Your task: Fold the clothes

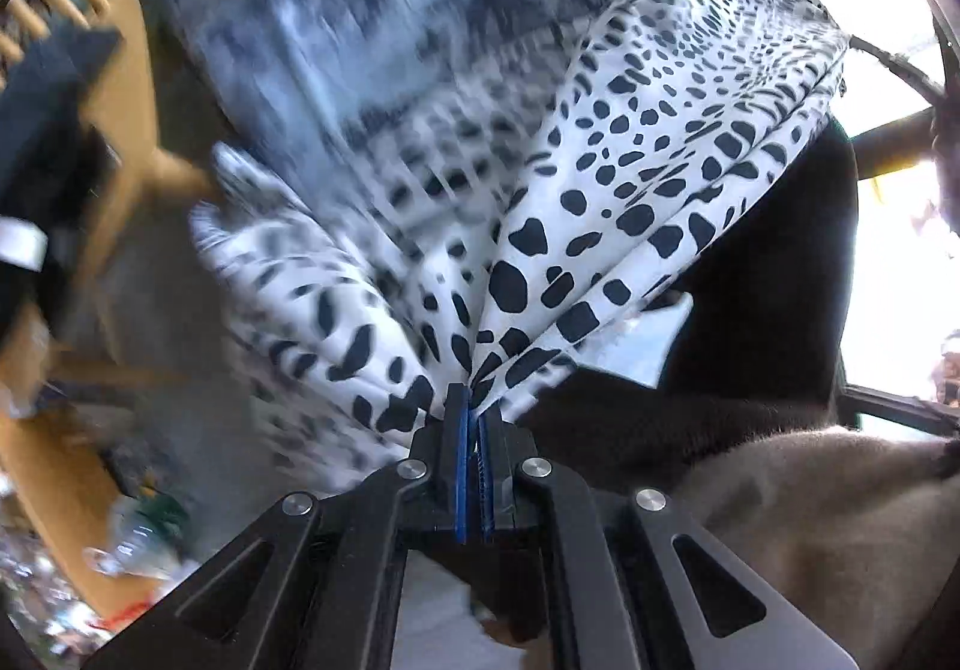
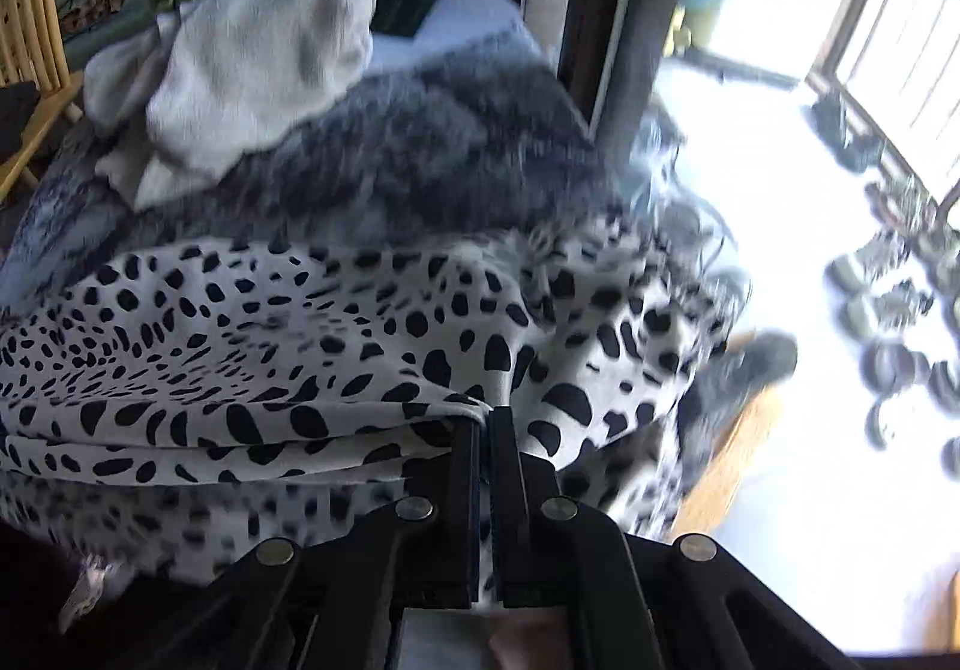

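Observation:
A white garment with black spots (image 1: 630, 178) fans out from my left gripper (image 1: 473, 400), which is shut on a bunched edge of it. The cloth stretches up and to the right, lifted off the surface. In the right wrist view the same spotted garment (image 2: 288, 322) spreads leftward from my right gripper (image 2: 487, 421), which is shut on a folded edge of it. Part of the cloth hangs down to the right of that gripper. Both views are blurred by motion.
A grey-blue furry blanket (image 2: 432, 154) lies behind the garment, with a pale grey cloth (image 2: 252, 58) heaped on it. A wooden chair (image 2: 30, 28) stands at the left. A tan furry cloth (image 1: 810, 502) lies at lower right. Bright doorway and floor clutter (image 2: 888, 346) on the right.

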A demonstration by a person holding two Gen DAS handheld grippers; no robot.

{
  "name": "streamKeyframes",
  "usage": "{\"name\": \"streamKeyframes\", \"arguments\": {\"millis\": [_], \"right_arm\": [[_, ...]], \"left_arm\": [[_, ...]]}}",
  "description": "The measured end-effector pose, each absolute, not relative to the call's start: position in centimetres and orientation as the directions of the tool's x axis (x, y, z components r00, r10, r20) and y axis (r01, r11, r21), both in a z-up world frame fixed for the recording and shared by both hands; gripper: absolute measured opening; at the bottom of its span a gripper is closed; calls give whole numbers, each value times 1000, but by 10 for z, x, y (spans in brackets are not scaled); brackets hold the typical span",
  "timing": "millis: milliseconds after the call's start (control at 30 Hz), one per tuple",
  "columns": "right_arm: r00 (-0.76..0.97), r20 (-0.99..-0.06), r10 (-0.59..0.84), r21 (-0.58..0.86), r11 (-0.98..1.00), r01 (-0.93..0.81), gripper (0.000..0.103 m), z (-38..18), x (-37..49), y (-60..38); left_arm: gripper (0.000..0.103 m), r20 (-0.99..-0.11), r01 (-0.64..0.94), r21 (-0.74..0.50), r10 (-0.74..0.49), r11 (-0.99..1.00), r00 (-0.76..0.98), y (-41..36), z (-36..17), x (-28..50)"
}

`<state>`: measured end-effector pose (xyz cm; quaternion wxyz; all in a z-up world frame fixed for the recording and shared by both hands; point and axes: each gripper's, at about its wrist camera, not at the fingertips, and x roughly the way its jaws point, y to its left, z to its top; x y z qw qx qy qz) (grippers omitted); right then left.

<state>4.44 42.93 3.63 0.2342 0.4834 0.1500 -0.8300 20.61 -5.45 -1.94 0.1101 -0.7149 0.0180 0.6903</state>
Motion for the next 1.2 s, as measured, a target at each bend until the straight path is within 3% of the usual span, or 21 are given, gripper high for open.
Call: {"name": "streamKeyframes", "arguments": {"millis": [200, 300, 367, 400, 467, 567, 733, 833, 1000, 1100, 1200], "right_arm": [[-330, -924, -192, 6, -870, 492, 2, -11, 62, 441], [-311, -936, -165, -15, -864, 502, 3, -22, 68, 437], [-326, -934, -143, -46, -861, 507, 7, -21, 72, 435], [-336, -932, -134, -58, -862, 503, 19, -18, 73, 435], [-363, -923, -130, -70, -869, 490, 43, -5, 75, 439], [-407, -904, -127, -97, -868, 486, 45, 21, 78, 437], [-431, -872, -231, -42, -843, 537, 45, 60, 82, 401], [-397, -854, -335, 30, -794, 607, 46, 66, 87, 355], [-322, -836, -444, 115, -716, 688, 46, 62, 106, 298], [-295, -830, -473, 136, -685, 716, 46, 57, 115, 277], [-270, -829, -489, 166, -677, 717, 46, 49, 113, 266]], "left_arm": [[5, -980, -74, -184, 178, -980, 89, -60, -53, 216], [11, -964, 3, -254, 253, -967, 80, -74, -51, 214], [23, -949, 53, -308, 310, -950, 49, -90, -38, 213], [29, -945, 76, -323, 325, -943, 17, -101, -28, 213], [59, -945, 129, -327, 324, -936, -44, -124, -10, 213], [75, -943, 278, -333, 314, -901, -112, -168, 5, 206], [75, -930, 493, -366, 328, -790, -164, -219, -13, 189], [75, -920, 551, -385, 357, -740, -163, -233, -36, 175], [69, -945, 628, -320, 289, -709, -155, -248, -60, 158], [68, -930, 637, -349, 337, -688, -146, -251, -76, 149], [42, -920, 647, -368, 363, -668, -149, -250, -89, 140]]}}
